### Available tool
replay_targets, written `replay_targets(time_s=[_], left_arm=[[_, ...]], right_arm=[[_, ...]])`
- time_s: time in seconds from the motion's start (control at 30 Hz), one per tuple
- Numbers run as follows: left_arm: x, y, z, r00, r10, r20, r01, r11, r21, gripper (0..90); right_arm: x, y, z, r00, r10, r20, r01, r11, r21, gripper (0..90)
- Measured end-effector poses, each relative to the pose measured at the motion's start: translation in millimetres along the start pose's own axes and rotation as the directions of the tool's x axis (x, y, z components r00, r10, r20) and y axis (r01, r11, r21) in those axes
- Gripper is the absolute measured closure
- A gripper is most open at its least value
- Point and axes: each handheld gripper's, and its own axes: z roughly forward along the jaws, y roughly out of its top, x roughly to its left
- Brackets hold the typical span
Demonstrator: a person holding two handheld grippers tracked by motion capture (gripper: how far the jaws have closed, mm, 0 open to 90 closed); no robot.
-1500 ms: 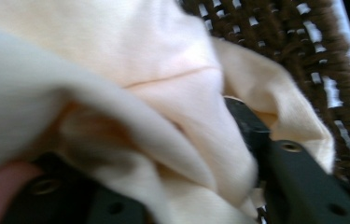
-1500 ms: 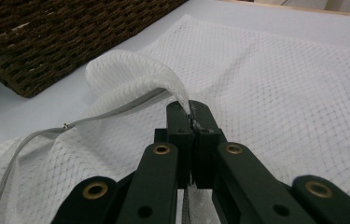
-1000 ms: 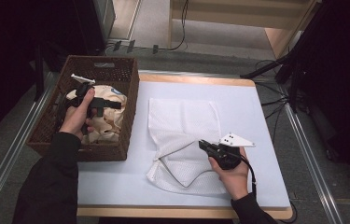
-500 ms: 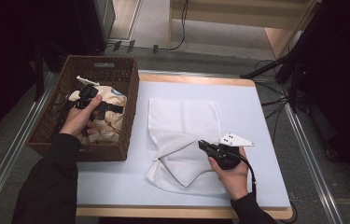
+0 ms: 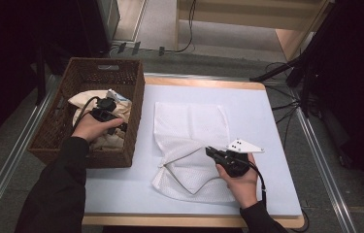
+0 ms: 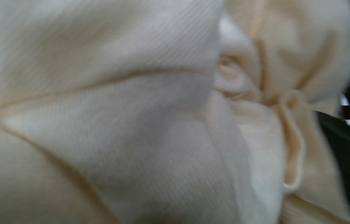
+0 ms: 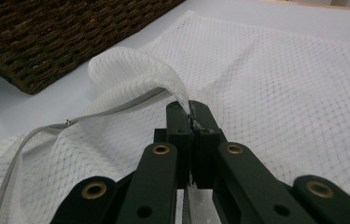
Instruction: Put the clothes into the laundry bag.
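Observation:
A brown wicker basket [image 5: 99, 68] at the table's left holds crumpled cream cloth [image 5: 85, 99]. My left gripper [image 5: 107, 104] is down inside the basket, right against that cloth. The left gripper view is pressed close to cream folds [image 6: 140, 116] with no jaw between them; the jaws have just been opening. A white mesh bag [image 5: 189, 126] with a zipper lies flat on the pale blue table top. My right gripper [image 5: 208, 150] is shut on the bag's lifted edge. In the right gripper view the closed jaws [image 7: 190, 108] pinch the curled mesh rim [image 7: 135, 65].
The basket's woven wall [image 7: 46, 42] stands just left of the mesh bag. Pale blue table surface [image 5: 267, 111] lies bare to the right of the bag. Cables and stands sit on the floor beyond the far table edge.
My left hand has moved down and toward the near right inside the basket, onto the cream cloth. The right hand and the pinched mesh edge have stayed put.

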Motion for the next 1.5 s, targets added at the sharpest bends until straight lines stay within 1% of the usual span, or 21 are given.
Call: replay_targets(time_s=[0.07,0.1,0.13,0.17,0.27,0.33,0.4,0.5,0.57,0.6,0.73,0.83,0.9,0.93,1.0,1.1,1.2,1.3,1.33,1.43,1.5], left_arm=[[-0.5,-0.2,0.6,0.9988,0.000,0.049,0.000,1.0000,0.000,21.4],[-1.2,-0.2,-0.2,0.9990,0.015,0.041,-0.015,0.9999,0.000,26.5],[-0.7,-0.1,-2.1,0.9975,0.017,0.068,-0.017,0.9998,-0.009,30.9],[-0.4,-0.1,-3.3,0.9938,0.020,0.109,-0.018,0.9998,-0.010,45.5],[-4.3,-1.2,-6.5,0.9889,0.081,0.125,-0.078,0.9966,-0.028,62.8],[-7.1,-1.6,-9.9,0.9844,0.117,0.131,-0.113,0.9928,-0.041,67.5],[-5.9,-1.8,-13.5,0.9828,0.120,0.140,-0.113,0.9918,-0.059,69.8],[-3.8,-3.2,-23.7,0.9835,0.116,0.139,-0.099,0.9870,-0.127,70.6],[-3.1,-5.1,-30.4,0.9798,0.124,0.158,-0.094,0.9785,-0.184,71.0],[-2.3,-7.0,-35.7,0.9749,0.121,0.187,-0.075,0.9695,-0.233,71.1],[-4.4,-12.2,-52.1,0.9737,0.139,0.181,-0.067,0.9332,-0.353,71.2],[-8.4,-16.4,-66.2,0.9692,0.175,0.173,-0.086,0.8997,-0.428,71.3],[-13.2,-19.6,-73.4,0.9695,0.200,0.142,-0.114,0.8787,-0.464,71.3],[-16.4,-22.0,-77.1,0.9716,0.210,0.109,-0.132,0.8640,-0.486,71.3],[-19.5,-25.4,-81.8,0.9711,0.217,0.099,-0.135,0.8409,-0.524,71.3],[-24.7,-32.1,-89.9,0.9706,0.224,0.089,-0.127,0.7897,-0.600,71.3],[-29.3,-37.2,-96.1,0.9702,0.228,0.083,-0.120,0.7476,-0.653,71.4],[-37.0,-40.9,-99.6,0.9666,0.245,0.075,-0.130,0.7223,-0.679,71.3],[-39.9,-42.0,-100.9,0.9639,0.256,0.073,-0.140,0.7211,-0.678,71.4],[-46.7,-45.7,-103.5,0.9516,0.278,0.131,-0.108,0.7010,-0.705,71.4],[-54.9,-48.1,-104.0,0.9447,0.298,0.136,-0.114,0.6878,-0.717,71.4]], right_arm=[[0.0,-0.1,-0.1,1.0000,0.000,0.000,0.000,1.000,0.001,88.9],[0.0,0.0,-0.1,1.0000,0.000,0.000,0.000,1.000,0.001,88.9],[0.0,0.0,0.0,1.0000,0.001,0.000,-0.001,1.000,0.000,88.9],[-0.3,0.0,0.2,1.0000,-0.002,0.000,0.002,1.000,-0.001,88.9],[-0.5,-0.1,0.4,1.0000,-0.001,0.000,0.001,1.000,0.000,88.9],[-0.6,-0.1,0.5,1.0000,-0.001,0.002,0.001,1.000,0.001,88.9],[-0.7,-0.1,0.5,1.0000,-0.001,0.002,0.001,1.000,0.000,88.9],[-1.0,0.0,0.3,1.0000,0.000,0.003,0.000,1.000,0.002,88.9],[-1.2,-0.2,0.4,1.0000,0.000,0.003,0.000,1.000,0.002,89.0],[-1.3,-0.2,0.5,1.0000,-0.002,0.003,0.002,1.000,0.002,89.1],[-1.9,-0.2,0.6,1.0000,-0.003,0.003,0.003,1.000,0.002,89.2],[-2.2,0.0,0.8,1.0000,-0.003,0.005,0.003,1.000,0.000,89.3],[-2.1,0.1,0.8,1.0000,-0.004,0.006,0.004,1.000,0.002,89.3],[-1.8,0.1,0.9,1.0000,-0.003,0.006,0.003,1.000,0.002,89.3],[-1.6,0.0,1.2,1.0000,-0.004,0.006,0.004,1.000,0.002,89.3],[-1.3,-0.2,1.2,1.0000,-0.007,0.005,0.007,1.000,0.004,89.3],[-1.3,0.0,0.8,1.0000,-0.004,0.005,0.004,1.000,0.003,89.3],[-1.8,-0.1,0.8,1.0000,-0.004,0.006,0.004,1.000,0.003,89.3],[-2.0,-0.1,1.1,1.0000,-0.008,0.005,0.008,1.000,0.002,89.3],[-1.7,-0.2,1.2,1.0000,-0.006,0.006,0.006,1.000,0.005,89.3],[-1.6,-0.2,1.3,1.0000,-0.004,0.006,0.004,1.000,0.004,89.3]])
